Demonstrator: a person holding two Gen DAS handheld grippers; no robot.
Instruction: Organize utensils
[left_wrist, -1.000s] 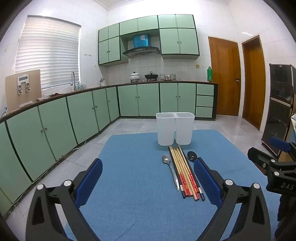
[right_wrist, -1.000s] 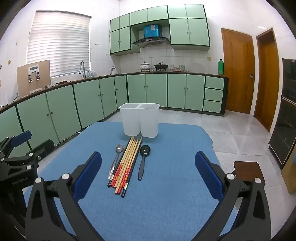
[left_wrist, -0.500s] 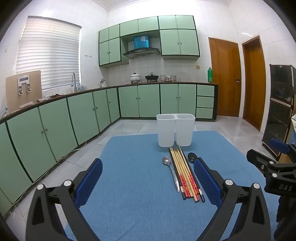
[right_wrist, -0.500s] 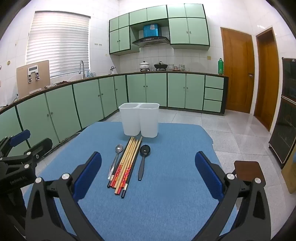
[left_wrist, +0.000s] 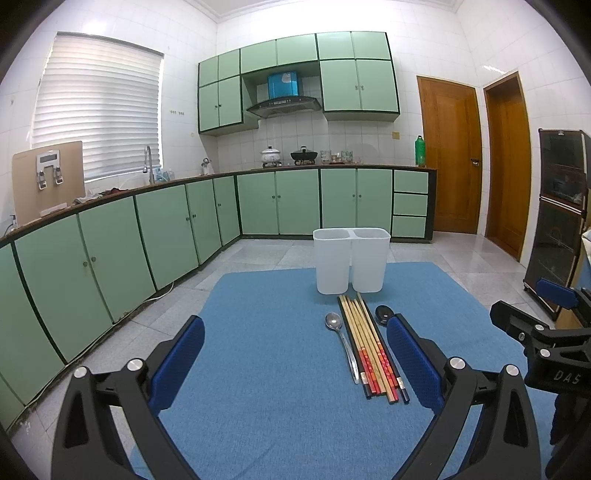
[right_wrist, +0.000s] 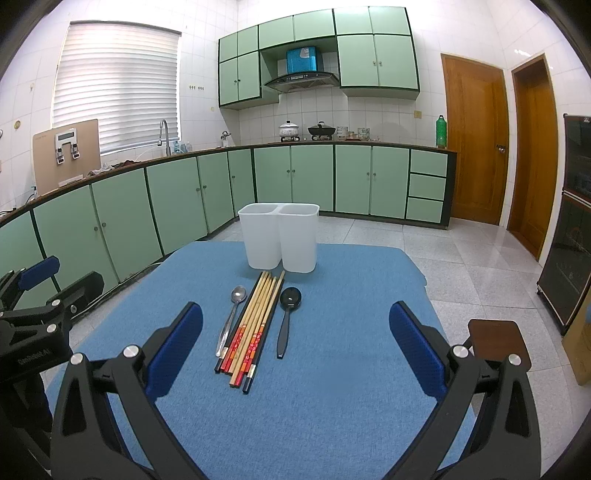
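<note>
Both the left gripper (left_wrist: 295, 354) and right gripper (right_wrist: 295, 339) are holding their fingers wide apart, touching nothing; the left's two-o'clock finger (left_wrist: 413, 362) is hiding the black spoon (left_wrist: 384, 314) handle.

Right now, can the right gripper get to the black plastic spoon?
Probably yes. The right gripper has its jaws wide open and empty, and the black plastic spoon lies uncovered on the blue mat, just ahead between them.

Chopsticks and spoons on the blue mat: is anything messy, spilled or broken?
Nothing looks broken or spilled. The chopsticks lie bundled flat on the blue mat, the silver spoon on one side, the black spoon on the other. They just aren't in the white holder yet; it stands upright behind them.
</note>
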